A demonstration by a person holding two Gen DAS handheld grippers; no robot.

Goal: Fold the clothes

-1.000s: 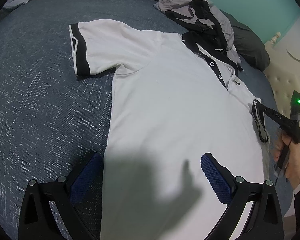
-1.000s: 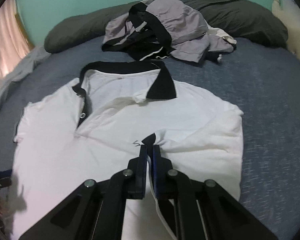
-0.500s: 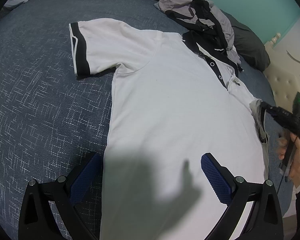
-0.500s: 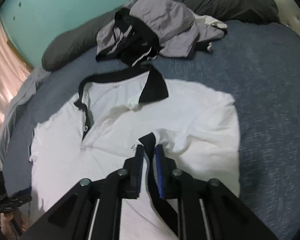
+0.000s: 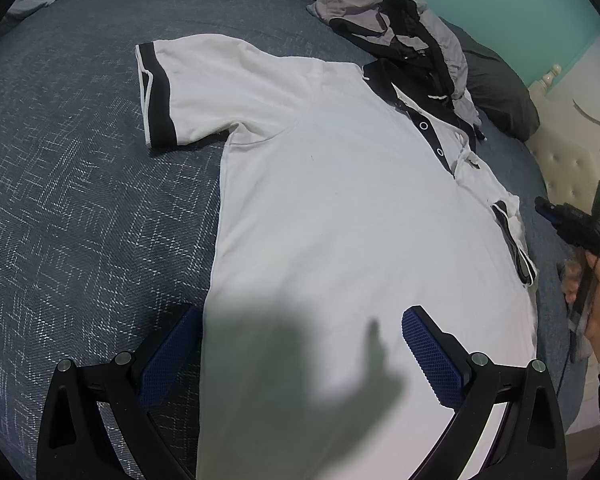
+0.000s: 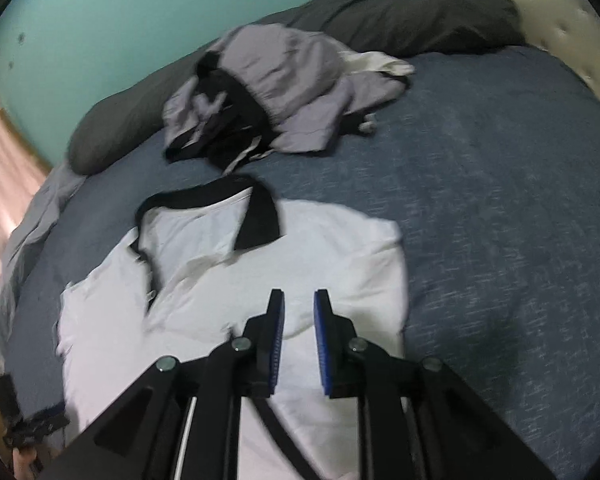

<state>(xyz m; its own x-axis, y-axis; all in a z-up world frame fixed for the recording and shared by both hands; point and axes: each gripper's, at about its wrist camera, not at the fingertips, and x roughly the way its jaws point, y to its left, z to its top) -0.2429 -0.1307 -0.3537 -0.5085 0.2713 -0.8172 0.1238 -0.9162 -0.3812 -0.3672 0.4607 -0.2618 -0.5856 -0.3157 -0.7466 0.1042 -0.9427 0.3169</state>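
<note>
The right gripper [image 6: 299, 307], clamped on the sleeve [image 5: 514, 240] a second ago, now stands parted and empty above it, leaving that sleeve folded onto the shirt [image 5: 340, 220] lying on the bed [image 5: 80, 200]; the left gripper [image 5: 300, 344] hovers spread wide.

polo shirt [image 5: 340, 208] flat on bed [image 5: 80, 200], clothes pile [image 6: 276, 92] behind it, pillows [image 6: 420, 12] beyond
</note>
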